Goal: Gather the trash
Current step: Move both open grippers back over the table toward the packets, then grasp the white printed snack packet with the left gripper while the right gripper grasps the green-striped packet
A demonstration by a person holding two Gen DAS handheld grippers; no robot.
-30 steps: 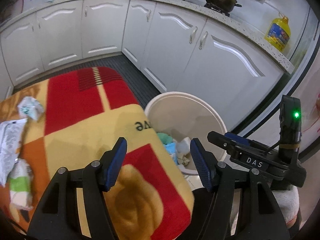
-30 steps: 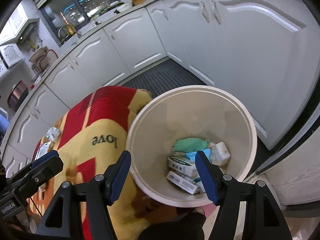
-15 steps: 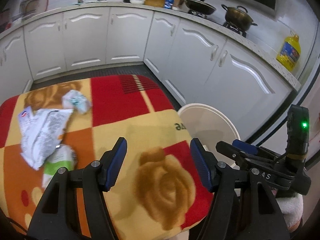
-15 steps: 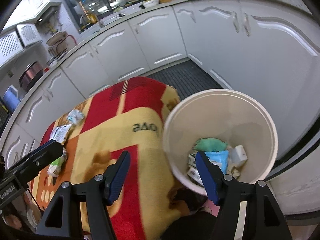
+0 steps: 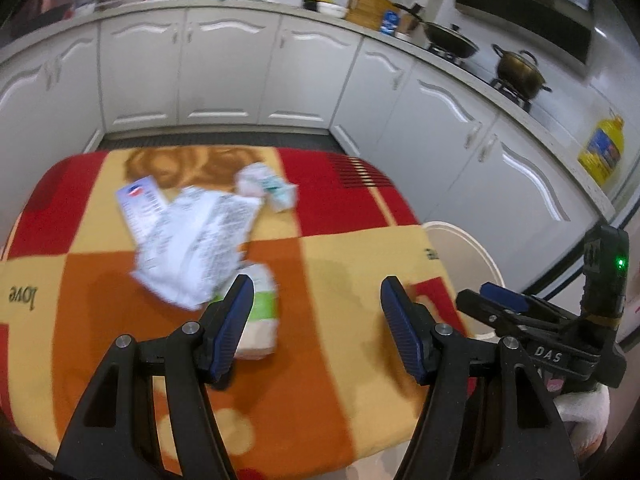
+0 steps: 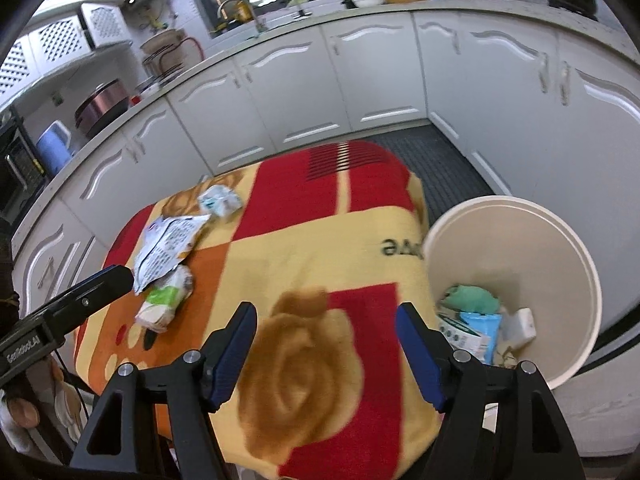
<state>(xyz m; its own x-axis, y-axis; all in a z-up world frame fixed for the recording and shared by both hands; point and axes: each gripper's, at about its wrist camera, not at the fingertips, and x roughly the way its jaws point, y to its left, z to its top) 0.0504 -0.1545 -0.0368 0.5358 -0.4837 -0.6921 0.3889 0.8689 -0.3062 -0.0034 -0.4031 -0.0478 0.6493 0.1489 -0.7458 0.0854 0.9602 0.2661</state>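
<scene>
A table under a red, yellow and orange blanket (image 5: 340, 264) holds trash: a crumpled white printed wrapper (image 5: 192, 240), a green-and-white packet (image 5: 260, 320), a small crumpled pale carton (image 5: 268, 188). The same wrapper (image 6: 168, 248), packet (image 6: 166, 300) and carton (image 6: 220, 200) show in the right wrist view. A cream bin (image 6: 560, 248) with several discarded packets stands at the table's right end. My left gripper (image 5: 316, 324) is open and empty, just right of the green packet. My right gripper (image 6: 326, 352) is open and empty over the blanket, left of the bin.
White kitchen cabinets (image 5: 224, 72) wrap around the far side and right. The counter carries pots (image 5: 518, 70) and a yellow oil bottle (image 5: 602, 152). A dark ribbed floor mat (image 6: 440, 160) lies between table and cabinets. The bin rim (image 5: 472, 240) shows right of the table.
Both grippers have swung left, away from the bin and over the table. The trash pieces have come toward the centre of the left wrist view. Both stay open and empty.
</scene>
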